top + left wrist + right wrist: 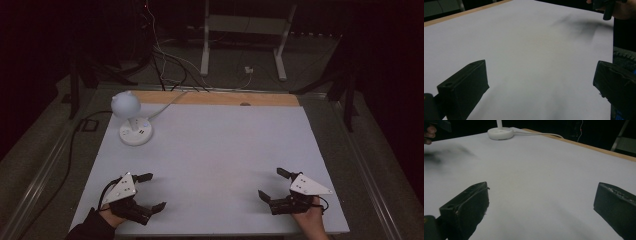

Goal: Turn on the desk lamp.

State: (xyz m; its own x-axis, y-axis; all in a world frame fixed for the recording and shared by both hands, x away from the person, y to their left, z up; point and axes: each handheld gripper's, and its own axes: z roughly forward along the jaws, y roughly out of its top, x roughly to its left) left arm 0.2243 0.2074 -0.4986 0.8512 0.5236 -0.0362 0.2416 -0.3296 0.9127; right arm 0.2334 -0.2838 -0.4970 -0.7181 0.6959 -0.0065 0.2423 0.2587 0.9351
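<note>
My left gripper [152,191] rests low over the front left of the white table [210,145], its jaws spread wide with nothing between them. In the left gripper view, bare white tabletop [529,50] lies between its two black fingers [466,87]. My right gripper [272,184] sits at the front right, also open and holding nothing; bare table shows between its fingers [466,207] in the right gripper view. A small white desk lamp [129,112] with a round base [500,133] and a cable stands at the back left of the table.
A wooden strip [215,98] runs along the table's far edge. Cables [165,65] and a white stand's legs [205,45] lie on the dark floor behind. The other hand [621,10] appears at the top right of the left gripper view.
</note>
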